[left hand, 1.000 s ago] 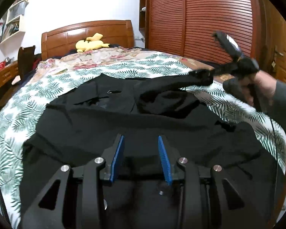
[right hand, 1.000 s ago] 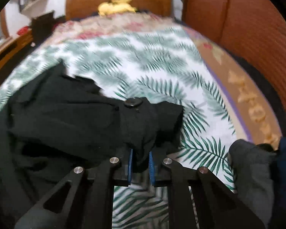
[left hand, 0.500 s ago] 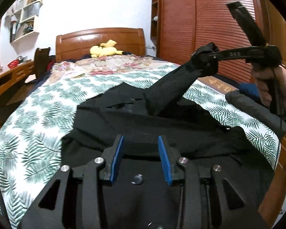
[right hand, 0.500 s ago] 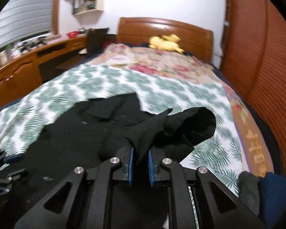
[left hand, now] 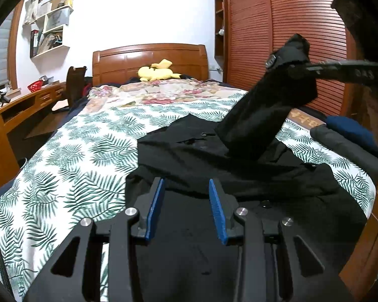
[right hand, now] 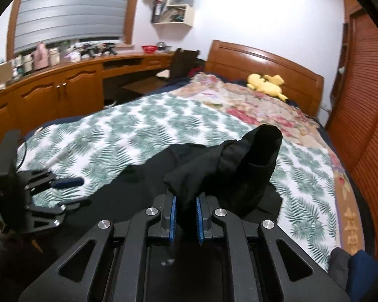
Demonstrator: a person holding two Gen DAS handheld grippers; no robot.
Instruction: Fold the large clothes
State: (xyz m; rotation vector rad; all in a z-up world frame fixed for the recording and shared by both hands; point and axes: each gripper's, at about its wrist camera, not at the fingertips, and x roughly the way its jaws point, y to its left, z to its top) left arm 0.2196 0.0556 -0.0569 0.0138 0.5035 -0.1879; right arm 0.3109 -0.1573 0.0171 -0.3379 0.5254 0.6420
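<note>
The fold is only begun: one sleeve (right hand: 242,166) of the black garment (left hand: 252,176) is held lifted, clamped in the right gripper (right hand: 186,209), probably by its cuff, while the left gripper (left hand: 186,206) is kept spread and empty above the unfolded body.

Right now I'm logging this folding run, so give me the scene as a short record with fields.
surface: bed with a palm-leaf sheet
garment: black garment spread on the bed
lifted part: sleeve raised off the bed
right gripper: shut on the sleeve
left gripper: open, over the garment's near edge, holding nothing
other items: yellow plush toy by the headboard; folded dark clothes at the bed's right edge
</note>
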